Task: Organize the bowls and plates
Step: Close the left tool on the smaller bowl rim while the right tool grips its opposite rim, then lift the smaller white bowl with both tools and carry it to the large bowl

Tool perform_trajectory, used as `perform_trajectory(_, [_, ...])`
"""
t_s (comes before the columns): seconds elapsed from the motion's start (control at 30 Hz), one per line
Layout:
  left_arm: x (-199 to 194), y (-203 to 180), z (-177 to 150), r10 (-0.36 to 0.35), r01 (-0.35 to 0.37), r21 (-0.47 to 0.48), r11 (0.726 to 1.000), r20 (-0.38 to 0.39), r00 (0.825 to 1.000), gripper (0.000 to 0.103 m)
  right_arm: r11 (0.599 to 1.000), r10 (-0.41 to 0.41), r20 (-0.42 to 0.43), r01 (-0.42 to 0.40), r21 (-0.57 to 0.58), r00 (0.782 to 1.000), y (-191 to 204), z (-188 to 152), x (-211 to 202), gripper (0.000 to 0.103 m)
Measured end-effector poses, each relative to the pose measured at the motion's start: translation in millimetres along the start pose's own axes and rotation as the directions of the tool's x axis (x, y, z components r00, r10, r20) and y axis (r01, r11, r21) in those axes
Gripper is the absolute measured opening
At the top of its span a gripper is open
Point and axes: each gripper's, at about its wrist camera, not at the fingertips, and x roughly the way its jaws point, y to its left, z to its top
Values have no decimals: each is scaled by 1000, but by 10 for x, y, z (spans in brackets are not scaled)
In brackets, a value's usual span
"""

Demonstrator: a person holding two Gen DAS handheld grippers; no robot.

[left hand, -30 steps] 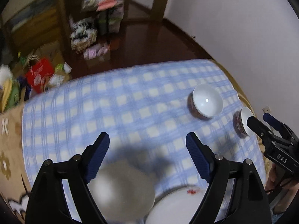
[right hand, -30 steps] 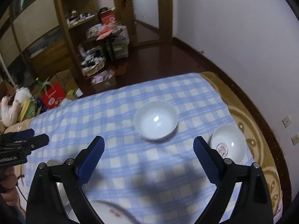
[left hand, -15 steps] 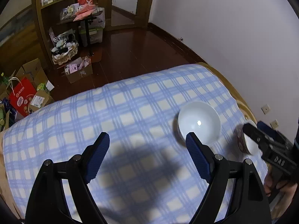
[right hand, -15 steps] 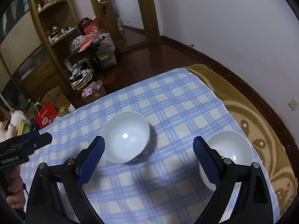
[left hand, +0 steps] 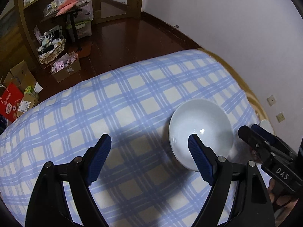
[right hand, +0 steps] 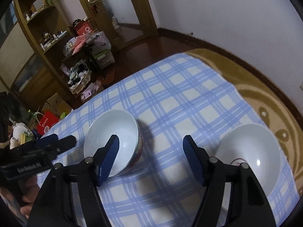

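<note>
Now the left gripper [left hand: 149, 149] is hanging over the blue-and-white checked tablecloth [left hand: 132, 102], its two blue-padded fingers [left hand: 98, 157] standing wide apart with only cloth showing between them. Its right-hand pad is overlapping the near rim of a white bowl [left hand: 200, 128] in the picture, though whether it is touching the bowl I cannot tell. Nothing is being gripped by this claw.

Over on the other side, the right gripper [right hand: 149, 151] is also standing open above the cloth [right hand: 180, 98]; its jaws have just been closing somewhat, yet nothing is lying between them but bare check pattern. In the right wrist view the same white bowl [right hand: 111, 128], with a coloured band showing on its outer wall, is sitting just left of that claw, and the left-hand pad is lying across its inside in the picture. A second white bowl [right hand: 250, 151] is sitting well to the right, near the edge of the cloth, partly hidden behind the claw's right finger [right hand: 193, 160].

Each claw is showing up in the other's view: the right one [left hand: 265, 145] is reaching in beside the first bowl, and the left one [right hand: 51, 143] is pointing at that bowl's far side. A person's hand [right hand: 28, 194] is holding the left tool's handle
</note>
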Motion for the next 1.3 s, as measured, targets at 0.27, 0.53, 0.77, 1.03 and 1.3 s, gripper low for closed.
perform_trajectory(0.27, [288, -60, -45, 12, -13, -8, 1000, -77, 997, 57, 1000, 15, -28, -15, -4, 999, 42, -42, 137, 58])
perform_trajectory(0.53, [381, -267, -141, 29, -25, 64, 998, -62, 998, 28, 999, 51, -81, -53, -12, 995, 105, -119, 340, 25])
perform_trajectory(0.77, [453, -345, -190, 37, -33, 60, 998, -56, 998, 22, 998, 55, -98, -55, 1, 994, 114, -151, 403, 14])
perform_trajectory(1.03, [422, -415, -210, 30, -26, 71, 997, -50, 998, 11, 1000, 1, -102, -4, -23, 995, 161, -192, 414, 11])
perform_trajectory(1.3, [228, -329, -249, 31, -29, 32, 999, -88, 996, 11, 999, 3, -126, -10, -53, 992, 278, -208, 231, 9])
